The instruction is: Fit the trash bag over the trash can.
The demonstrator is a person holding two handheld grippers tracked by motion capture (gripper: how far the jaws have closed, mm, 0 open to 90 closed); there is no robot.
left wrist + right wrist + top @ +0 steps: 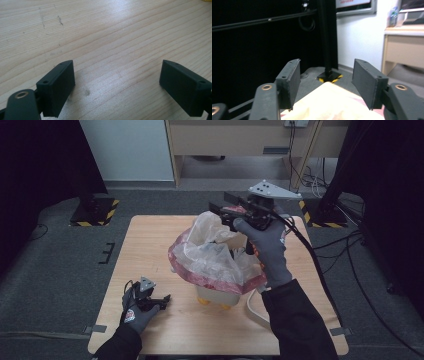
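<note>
Left gripper (162, 301) sits low at the near left part of the wooden table (150, 250), held in a gloved left hand (136, 312) coming in from the bottom edge. In the left gripper view the left gripper (117, 82) has its two black jaws spread wide, bare wood grain between them, nothing held, pads touching nothing. It is well apart from the bag, to the left of it and nearer the person.

Middle of table: a translucent plastic bag (212, 252), whitish with a pink-red edge, crumpled and draped over a pale container (215, 296). Only the container's bottom shows below the bag, with two small yellow bits at its base. The bag's top is bunched up and rises toward the far right.

Right gripper (227, 206) is raised above the bag's top at the far side of the table, held in a gloved right hand (267, 247), forearm in a dark sleeve (297, 320) running up from the bottom right. A grey three-cornered plate (274, 190) is on top and a black cable trails off right. In the right gripper view the right gripper (325, 83) has jaws roughly half open with clear space between the pads; the pale bag (332, 103) lies below and just ahead of the jaws, not pinched. Whether the bag touches the jaw undersides I cannot tell. Beyond them there is a dark curtain, a black post and a light wooden desk.
</note>
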